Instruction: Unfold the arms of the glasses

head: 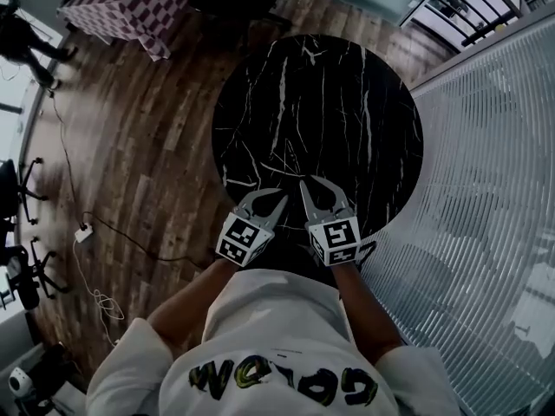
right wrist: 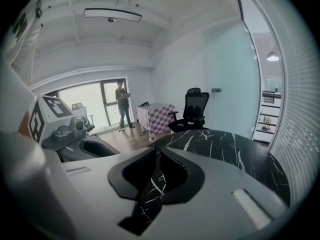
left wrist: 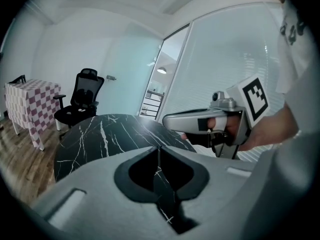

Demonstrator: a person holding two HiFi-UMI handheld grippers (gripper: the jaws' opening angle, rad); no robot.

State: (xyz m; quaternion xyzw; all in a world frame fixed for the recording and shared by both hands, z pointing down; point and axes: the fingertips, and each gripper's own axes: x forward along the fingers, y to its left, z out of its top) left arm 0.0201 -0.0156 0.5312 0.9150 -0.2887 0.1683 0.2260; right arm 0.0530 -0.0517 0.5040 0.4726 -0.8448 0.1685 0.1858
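Head view: the left gripper (head: 265, 204) and right gripper (head: 317, 199) sit side by side over the near edge of the round black marble counter (head: 329, 94), on a wooden floor (head: 147, 146).

Left gripper view: its fingers (left wrist: 150, 156) are closed tip to tip, nothing between them, and the counter shows through the gap behind. An office chair (left wrist: 82, 96) stands beyond.

Right gripper view: its fingers (right wrist: 172, 164) are likewise pressed together and empty.

No view shows where the glasses are.
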